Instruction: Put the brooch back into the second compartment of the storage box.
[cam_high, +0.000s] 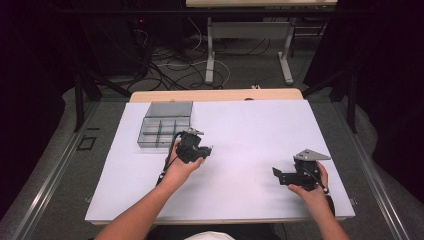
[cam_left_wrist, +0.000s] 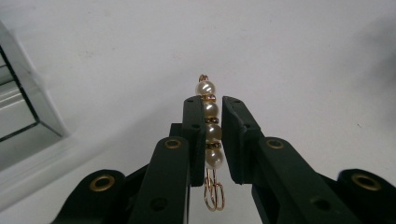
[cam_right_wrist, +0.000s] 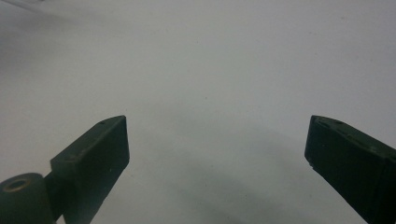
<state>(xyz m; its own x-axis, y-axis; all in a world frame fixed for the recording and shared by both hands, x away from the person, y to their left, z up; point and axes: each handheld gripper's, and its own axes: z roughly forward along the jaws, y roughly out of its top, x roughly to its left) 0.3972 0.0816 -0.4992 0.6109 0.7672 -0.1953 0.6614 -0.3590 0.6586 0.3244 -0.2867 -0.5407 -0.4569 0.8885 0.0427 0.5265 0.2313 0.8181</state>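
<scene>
My left gripper (cam_left_wrist: 210, 109) is shut on a pearl bracelet (cam_left_wrist: 209, 133), a string of white pearls with gold links and a gold clasp hanging below the jaws. In the high view the left gripper (cam_high: 196, 149) hovers over the white table sheet, just right of the clear compartment box (cam_high: 165, 125). My right gripper (cam_high: 280, 175) rests low near the table's front right, and in its own view the right gripper (cam_right_wrist: 217, 140) stands open with only bare white sheet between the jaws.
The clear box's corner (cam_left_wrist: 28, 93) lies at the left in the left gripper view. The white sheet (cam_high: 250, 130) covers a wooden table. Beyond the far edge stand desk legs (cam_high: 210, 55) and tangled cables on the floor.
</scene>
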